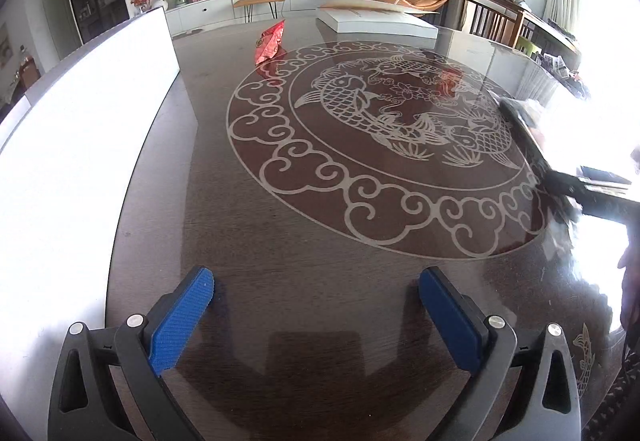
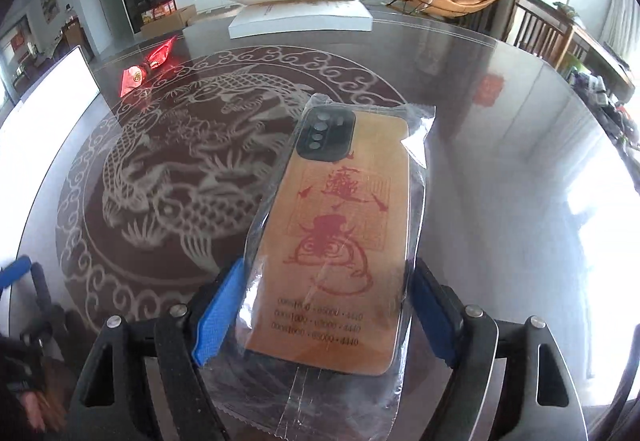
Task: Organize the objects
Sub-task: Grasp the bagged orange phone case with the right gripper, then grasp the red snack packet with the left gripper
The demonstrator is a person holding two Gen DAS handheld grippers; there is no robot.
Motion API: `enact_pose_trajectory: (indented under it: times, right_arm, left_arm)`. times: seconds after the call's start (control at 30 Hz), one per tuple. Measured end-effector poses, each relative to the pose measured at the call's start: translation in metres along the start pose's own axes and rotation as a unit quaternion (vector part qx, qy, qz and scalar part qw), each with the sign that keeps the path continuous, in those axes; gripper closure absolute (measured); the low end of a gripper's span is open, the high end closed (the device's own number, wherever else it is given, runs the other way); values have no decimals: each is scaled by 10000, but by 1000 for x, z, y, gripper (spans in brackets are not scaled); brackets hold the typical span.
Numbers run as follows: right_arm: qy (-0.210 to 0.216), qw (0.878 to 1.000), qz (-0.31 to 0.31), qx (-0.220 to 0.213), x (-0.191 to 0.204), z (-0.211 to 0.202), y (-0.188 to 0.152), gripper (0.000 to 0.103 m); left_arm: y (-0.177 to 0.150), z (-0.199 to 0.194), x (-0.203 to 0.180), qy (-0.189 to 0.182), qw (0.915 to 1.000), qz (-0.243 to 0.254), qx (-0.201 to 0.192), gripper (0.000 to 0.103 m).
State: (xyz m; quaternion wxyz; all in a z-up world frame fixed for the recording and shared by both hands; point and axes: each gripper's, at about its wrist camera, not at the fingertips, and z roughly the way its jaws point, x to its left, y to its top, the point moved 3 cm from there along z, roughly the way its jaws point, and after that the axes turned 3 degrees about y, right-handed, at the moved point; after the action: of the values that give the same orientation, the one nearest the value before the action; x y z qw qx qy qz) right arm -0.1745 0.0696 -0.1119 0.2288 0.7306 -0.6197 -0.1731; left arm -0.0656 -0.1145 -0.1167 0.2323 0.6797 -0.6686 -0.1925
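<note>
My right gripper (image 2: 324,309) is shut on an orange phone case (image 2: 340,225) with red print, sealed in a clear plastic bag, and holds it above the dark glass table (image 2: 500,145). The case and right gripper show blurred at the right edge of the left wrist view (image 1: 532,137). My left gripper (image 1: 316,297) is open and empty, low over the table's near edge. A red packet (image 1: 270,41) lies at the far side of the table; it also shows in the right wrist view (image 2: 148,71).
A large white box (image 1: 80,145) stands along the table's left side. A flat white box (image 1: 376,21) with a paper sheet on it lies at the far edge. Wooden chairs (image 1: 496,21) stand to the right. The table bears an etched fish pattern (image 1: 384,109).
</note>
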Motion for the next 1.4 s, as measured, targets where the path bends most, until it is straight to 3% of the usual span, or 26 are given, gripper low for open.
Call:
enact_pose_trajectory:
  times: [0.07,0.13,0.3,0.43,0.67,0.8,1.07,1.1,1.13,1.17,1.2,1.3,1.4]
  right_arm:
    - [-50,9999,70,-93,-12,-9,-18,9]
    - [-81,9998,126,-141,-17,-12,-25,5]
    - [-87,9998,148,-113,-24,-12,-35,0]
    - [-86,9998,143,-119,-24,-12,-36,0]
    - [-87,9998,143,-120,-23,-12,-35,0]
    - [-87,9998,144,-120,-22,-12,-35,0]
    - [-88,9998,131,-117,-22,-14,-37,0]
    - [-88,9998,131,-116,-22,-14,-37,0]
    - [-88,9998,132,-116,-22,-14,-37,0]
    - [-88,9998,131,-116,-22,-14,-37,0]
    - [-88,9998,131,-116,-22,-14,-37,0]
    - [-83,9998,133,-116,-22,-14,-37,0]
    - [-86,9998,134,-115,-21,-13,-36,0]
  left_arm:
    - [1,1,0,4,10000,-3,1,0]
    - [1,1,0,3,10000,-2,4,0]
    - [8,5,1,43,9999,-52,127,0]
    - [33,24,6,284,9981,-413,372,0]
    - [127,95,33,657,9935,-918,112,0]
    - [176,129,41,580,9948,-831,95,0]
    - [231,169,53,677,9925,-989,239,0]
    - [234,171,54,674,9928,-969,219,7]
    - [237,168,50,625,9941,-877,86,21]
    - [240,166,46,557,9955,-768,-6,56]
    - [243,165,41,473,9966,-677,-13,80]
    - [234,156,27,402,9976,-556,-24,80]
    - [201,132,5,251,9979,-596,-23,80]
